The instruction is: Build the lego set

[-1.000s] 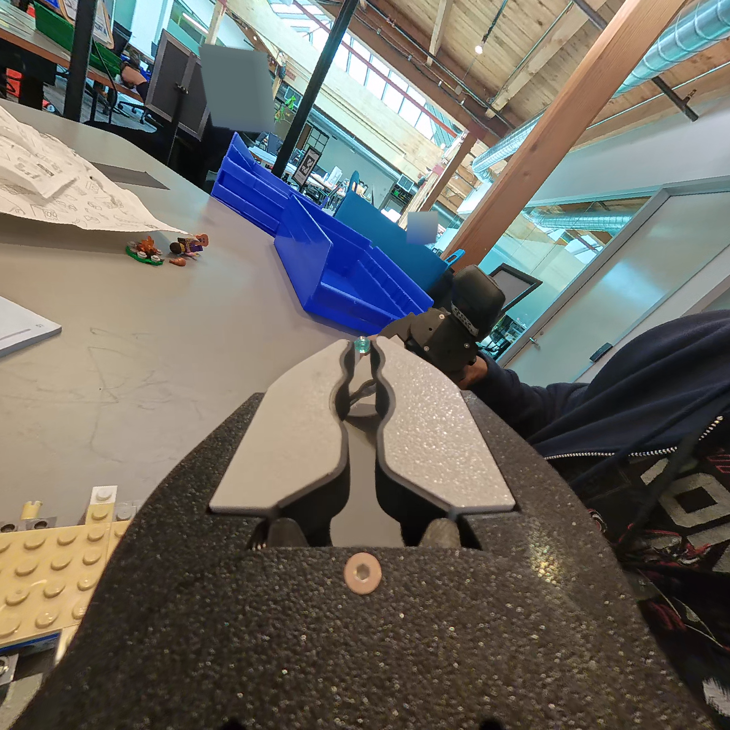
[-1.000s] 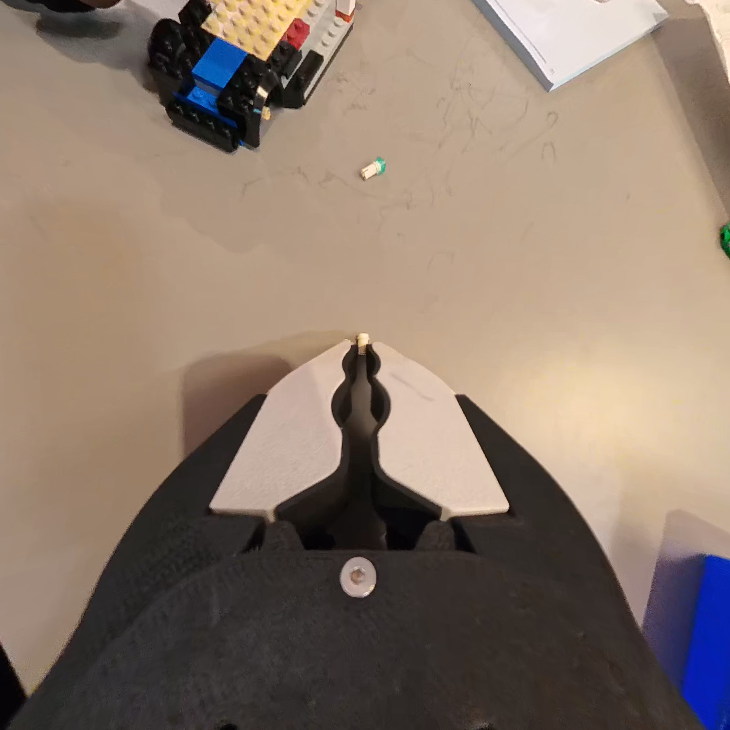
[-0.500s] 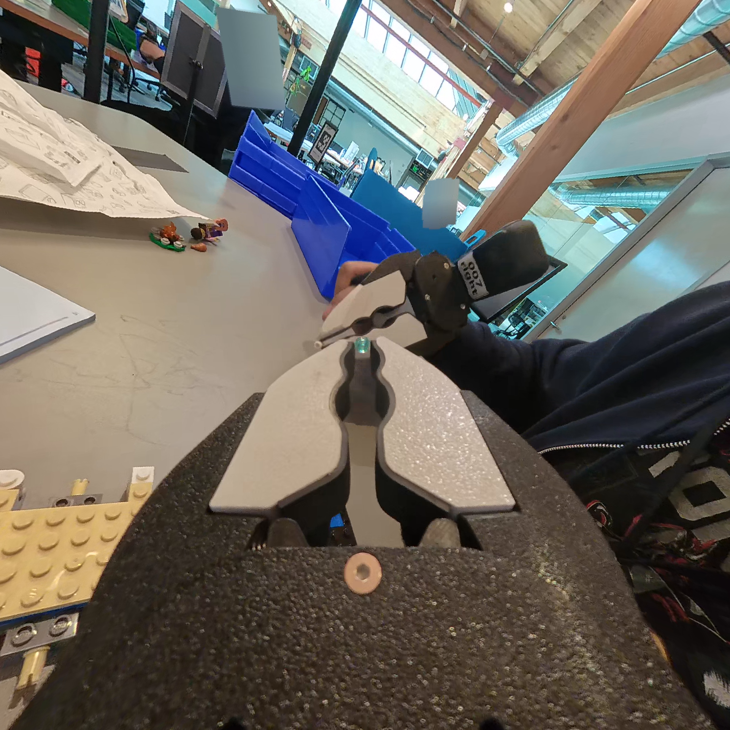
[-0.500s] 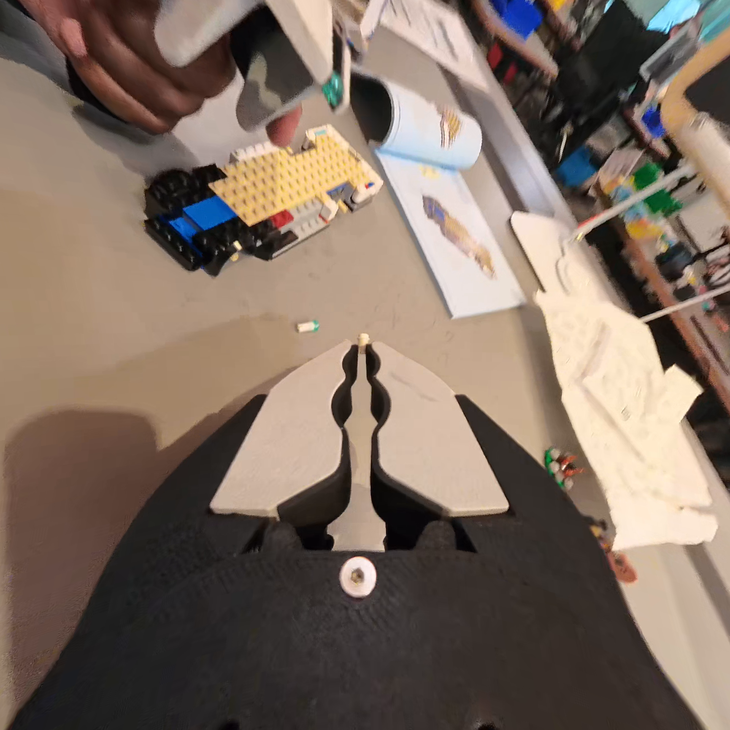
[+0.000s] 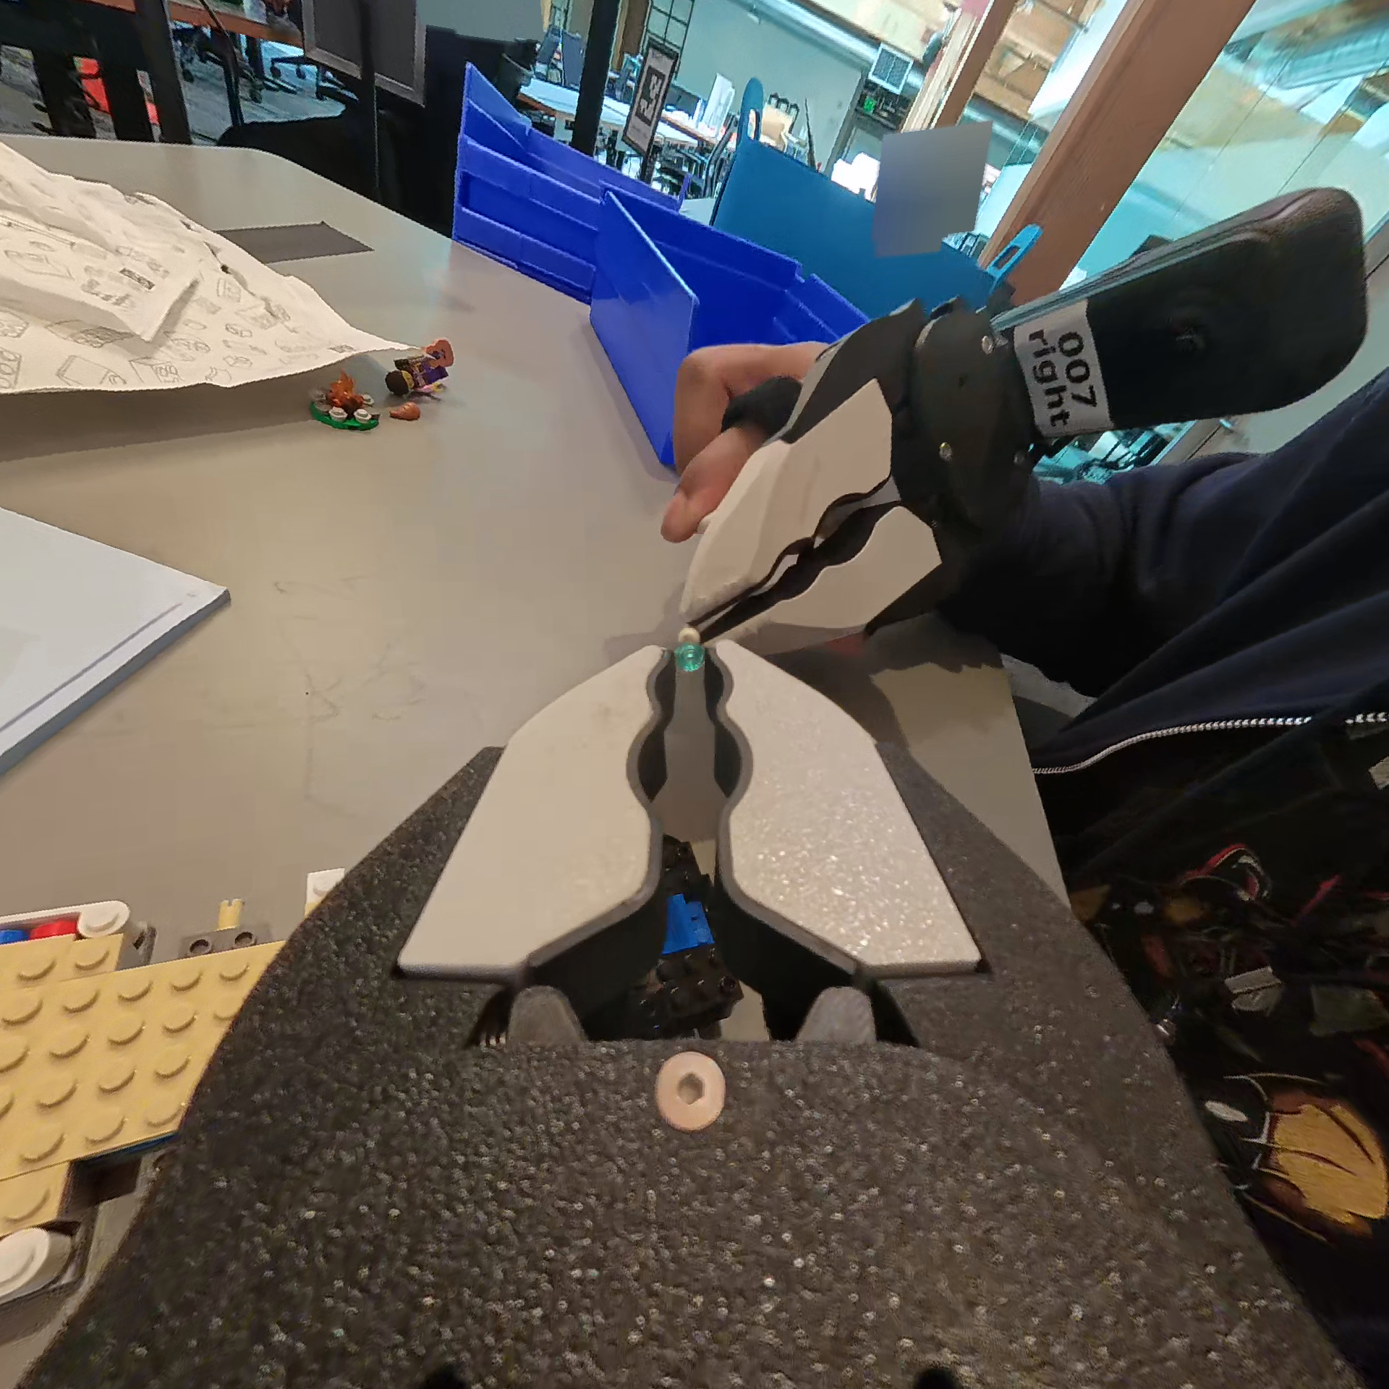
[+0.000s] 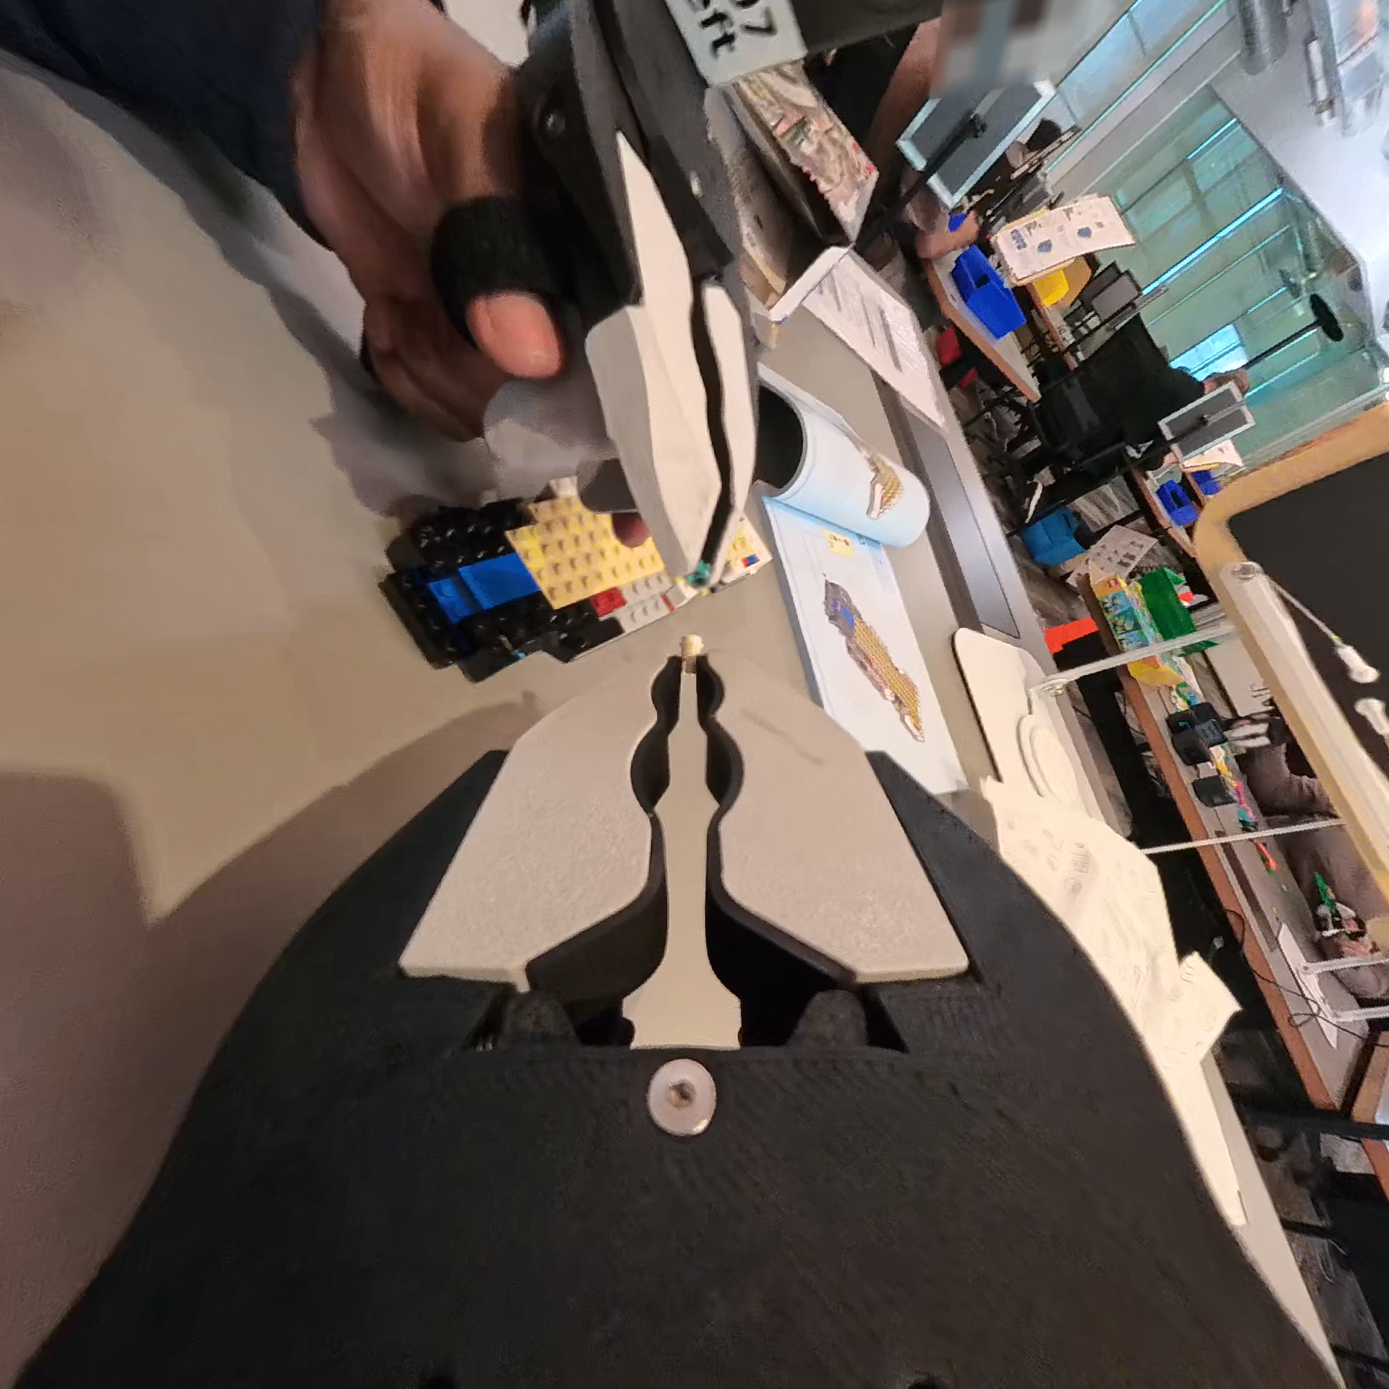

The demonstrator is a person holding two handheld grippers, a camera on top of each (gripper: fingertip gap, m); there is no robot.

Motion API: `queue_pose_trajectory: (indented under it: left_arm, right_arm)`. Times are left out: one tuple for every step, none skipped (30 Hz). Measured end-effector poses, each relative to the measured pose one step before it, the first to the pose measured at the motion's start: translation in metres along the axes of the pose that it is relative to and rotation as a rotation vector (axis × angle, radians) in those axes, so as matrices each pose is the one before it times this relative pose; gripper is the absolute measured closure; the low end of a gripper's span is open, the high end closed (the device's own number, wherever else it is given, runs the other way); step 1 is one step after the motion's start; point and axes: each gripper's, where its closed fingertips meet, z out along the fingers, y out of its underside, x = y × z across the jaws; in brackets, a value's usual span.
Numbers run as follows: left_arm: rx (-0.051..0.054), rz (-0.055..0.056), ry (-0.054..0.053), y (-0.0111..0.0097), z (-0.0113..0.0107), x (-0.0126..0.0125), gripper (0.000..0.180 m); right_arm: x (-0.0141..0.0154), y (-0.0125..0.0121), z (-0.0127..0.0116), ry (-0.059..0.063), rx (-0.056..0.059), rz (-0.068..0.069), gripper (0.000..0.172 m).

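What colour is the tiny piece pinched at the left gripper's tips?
Translucent teal-green piece; clearest in the left wrist view.

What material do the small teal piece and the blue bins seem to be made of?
Teal piece: probably clear plastic, glossy; light shines through it and it bears a moulded stud ring. Blue bins: likely rigid plastic, smooth with a slight sheen, thin even walls.

The left gripper (image 5: 688, 660) pinches a tiny see-through teal round stud (image 5: 688, 658) at its jaws' tips. The right gripper (image 5: 695, 630) comes from 2 o'clock, pinching a tiny cream peg (image 5: 688, 636) just above the stud, over the grey tabletop (image 5: 421, 571).
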Motion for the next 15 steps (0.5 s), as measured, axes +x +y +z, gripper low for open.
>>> queue_pose_trajectory:
  left_arm:
    - [-0.0069,0.0069,-0.0030,0.00106,0.00056,0.00017,0.173]
    - [-0.0059,0.0057,-0.0018,0.00105,0.00041,0.00005,0.173]
    - [-0.0054,0.0068,-0.0027,0.00095,0.00029,0.00000,0.173]
    - [-0.0059,0.0082,-0.0037,0.00093,0.00029,-0.00011,0.173]
    - [-0.0058,0.0077,-0.0035,0.00087,0.00037,-0.00011,0.173]
    - [-0.0047,0.0059,-0.0017,0.00060,0.00029,0.00014,0.173]
    - [-0.0030,0.0033,0.0018,0.00049,0.00024,0.00066,0.173]
    - [-0.0022,0.0009,0.0033,0.00036,0.00046,0.00075,0.173]
    - [-0.0031,0.0008,0.0026,0.00060,0.00036,0.00069,0.173]
    - [-0.0039,0.0020,0.0009,0.00077,0.00046,0.00037,0.173]
    - [-0.0041,0.0026,-0.0003,0.00072,0.00029,0.00018,0.173]
    - [-0.0026,0.0021,-0.0001,0.00052,0.00026,0.00010,0.173]
    - [-0.0010,0.0003,0.0010,0.00033,0.00011,0.00020,0.173]
    - [-0.0005,-0.0009,0.0015,0.00008,0.00013,0.00011,0.173]
    - [-0.0005,-0.0005,0.0001,0.00021,0.00002,-0.00014,0.173]
  right_arm:
    - [-0.00275,0.00388,0.00004,-0.0161,-0.0258,-0.0037,0.168]
    - [-0.00278,0.00649,-0.00039,-0.0213,-0.0399,-0.0017,0.168]
    - [-0.00447,0.00903,-0.00088,-0.0384,-0.0515,0.0103,0.168]
    - [-0.00614,0.01086,-0.00107,-0.0532,-0.0571,0.0241,0.168]
    - [-0.00692,0.01118,-0.00095,-0.0564,-0.0509,0.0316,0.168]
    - [-0.00755,0.01077,-0.00049,-0.0606,-0.0411,0.0366,0.168]
    - [-0.00549,0.00834,0.00018,-0.0464,-0.0213,0.0394,0.168]
    - [-0.00277,0.00527,0.00068,-0.0259,0.0005,0.0389,0.168]
    - [-0.00301,0.00333,0.00099,-0.0259,0.0086,0.0369,0.168]
    - [-0.00346,0.00272,0.00135,-0.0256,0.0056,0.0315,0.168]
    - [-0.00232,0.00285,0.00162,-0.0151,0.0000,0.0206,0.168]
    - [-0.00100,0.00296,0.00182,-0.0060,-0.0041,0.0120,0.168]
    - [-0.00041,0.00218,0.00148,-0.0031,-0.0020,0.0103,0.168]
    - [0.00041,-0.00007,0.00059,0.0005,0.0108,0.0134,0.168]
    - [-0.00046,-0.00034,0.00012,-0.0078,0.0088,0.0138,0.168]
